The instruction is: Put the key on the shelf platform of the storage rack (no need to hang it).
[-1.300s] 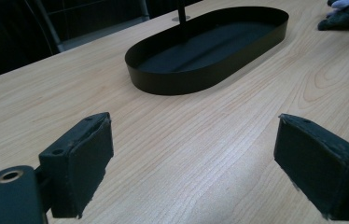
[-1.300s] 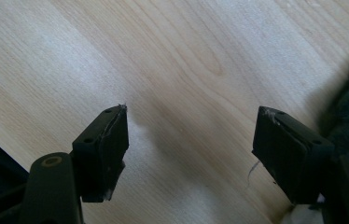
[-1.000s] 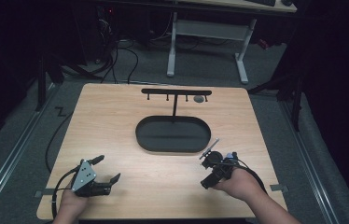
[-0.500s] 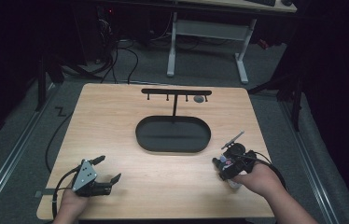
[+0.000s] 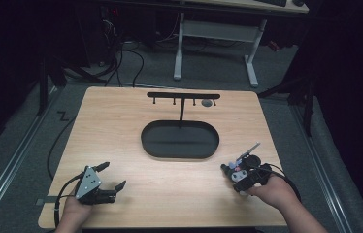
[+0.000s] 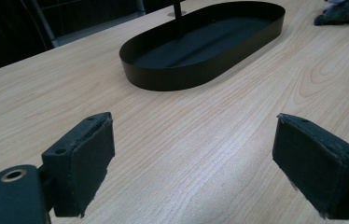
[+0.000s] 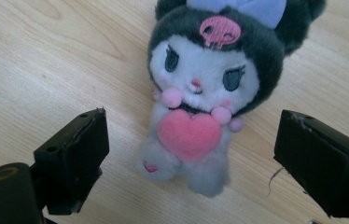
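1. Plush toy (image 7: 205, 100): it is seen lying on its back on the wooden table (image 5: 121, 131), in the upper middle of the right gripper view. Dark fur, a white face, a pale bow and a pink heart at the chest are shown.
2. In the high view, the plush toy (image 5: 234, 171) is found at the lower right of the frame, just in front of the right gripper (image 5: 242, 170) and close to the lower right end of the black oval tray (image 5: 179, 153).
3. Right gripper (image 7: 191, 158): its jaws are spread wide and have just been opening. The toy is set between and slightly beyond the two black pads (image 7: 77, 158); no pad is pressed against it, and a clear gap is seen at each side.
4. Left gripper (image 6: 193, 168): its jaws are spread wide over bare wood, with nothing between them. The tray (image 6: 163, 79) is seen in the upper middle of the left gripper view, and a part of the toy (image 6: 345, 11) is seen at the upper right corner.
5. In the high view, the left gripper (image 5: 109, 177) is held at the lower left of the frame, well apart from the toy.
6. A black T-shaped stand (image 5: 182, 97) is seen rising from the far side of the tray, in the upper middle of the high view.
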The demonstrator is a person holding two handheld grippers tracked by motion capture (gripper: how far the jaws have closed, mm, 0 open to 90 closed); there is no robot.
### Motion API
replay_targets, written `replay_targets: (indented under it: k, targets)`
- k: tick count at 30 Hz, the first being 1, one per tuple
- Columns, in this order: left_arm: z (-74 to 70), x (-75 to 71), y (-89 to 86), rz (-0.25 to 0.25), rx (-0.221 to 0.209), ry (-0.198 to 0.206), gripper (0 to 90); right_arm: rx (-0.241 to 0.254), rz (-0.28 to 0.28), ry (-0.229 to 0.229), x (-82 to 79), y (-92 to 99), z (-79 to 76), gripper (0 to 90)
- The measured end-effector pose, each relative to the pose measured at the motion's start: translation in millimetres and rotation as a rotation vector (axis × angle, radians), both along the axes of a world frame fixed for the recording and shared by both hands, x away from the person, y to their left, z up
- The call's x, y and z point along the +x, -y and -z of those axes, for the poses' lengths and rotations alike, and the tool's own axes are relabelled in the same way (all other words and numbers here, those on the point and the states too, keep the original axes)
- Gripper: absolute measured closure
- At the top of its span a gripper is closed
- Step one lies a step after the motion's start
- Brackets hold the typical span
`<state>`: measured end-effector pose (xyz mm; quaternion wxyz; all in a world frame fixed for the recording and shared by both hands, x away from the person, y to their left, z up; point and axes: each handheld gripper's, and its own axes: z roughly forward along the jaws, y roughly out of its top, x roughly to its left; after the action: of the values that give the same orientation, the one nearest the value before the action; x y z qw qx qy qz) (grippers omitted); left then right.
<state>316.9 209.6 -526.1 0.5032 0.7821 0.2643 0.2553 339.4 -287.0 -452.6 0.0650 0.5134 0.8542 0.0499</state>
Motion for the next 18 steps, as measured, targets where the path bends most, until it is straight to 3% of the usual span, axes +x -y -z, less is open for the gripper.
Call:
replay_targets:
  k: [11,18]
  targets:
    - [0.1,0.0,-0.1,0.000,0.002,-0.001,13.3,0.041,0.027,-0.023,-4.6,7.4,18.2,15.5]
    - [0.2,0.1,-0.1,0.000,0.003,-0.002,13.3,0.035,0.030,-0.040,-7.5,8.9,24.9,19.6]
